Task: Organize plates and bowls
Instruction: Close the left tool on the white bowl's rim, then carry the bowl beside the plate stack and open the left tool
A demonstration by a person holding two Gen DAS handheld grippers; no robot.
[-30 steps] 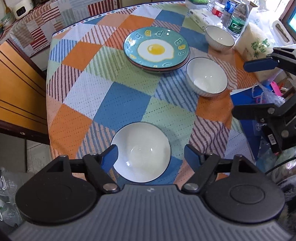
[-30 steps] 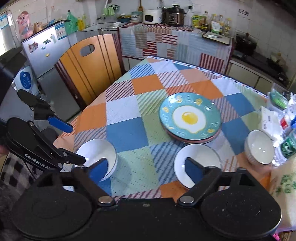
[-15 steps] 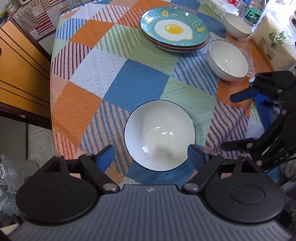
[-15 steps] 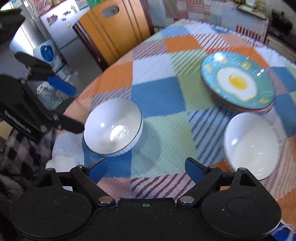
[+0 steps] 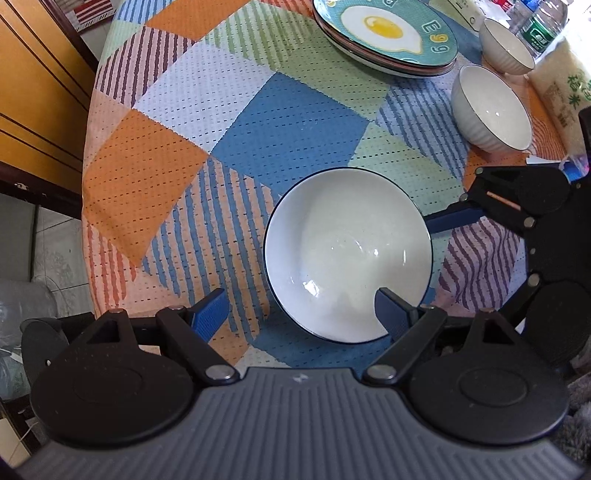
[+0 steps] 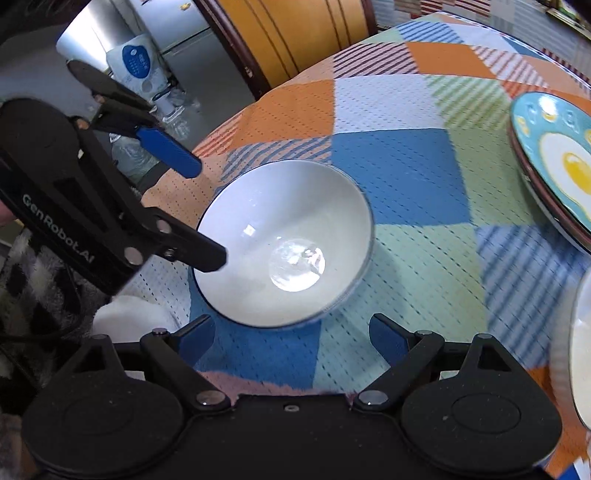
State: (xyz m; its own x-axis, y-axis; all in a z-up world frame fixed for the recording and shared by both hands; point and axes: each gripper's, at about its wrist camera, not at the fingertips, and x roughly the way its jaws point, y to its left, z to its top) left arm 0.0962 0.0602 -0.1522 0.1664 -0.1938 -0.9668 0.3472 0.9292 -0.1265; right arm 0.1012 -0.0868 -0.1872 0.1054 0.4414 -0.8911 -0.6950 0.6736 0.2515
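Observation:
A white bowl with a dark rim (image 5: 347, 251) sits near the table's front edge; it also shows in the right wrist view (image 6: 284, 240). My left gripper (image 5: 299, 314) is open, one fingertip over the bowl's near rim, the other outside it. My right gripper (image 6: 291, 336) is open, just short of the bowl. A stack of plates topped by a fried-egg plate (image 5: 384, 29) lies further back. Two more white bowls (image 5: 491, 107) (image 5: 508, 46) stand at the right.
The checked tablecloth (image 5: 288, 129) covers the round table. A wooden chair (image 6: 295, 40) stands beyond the table's edge. Bottles (image 5: 539, 29) and a white bag (image 5: 565, 85) crowd the far right corner.
Both grippers have moved down and in toward the near white bowl. The left gripper's fingertip now reaches over its rim. Both stay open.

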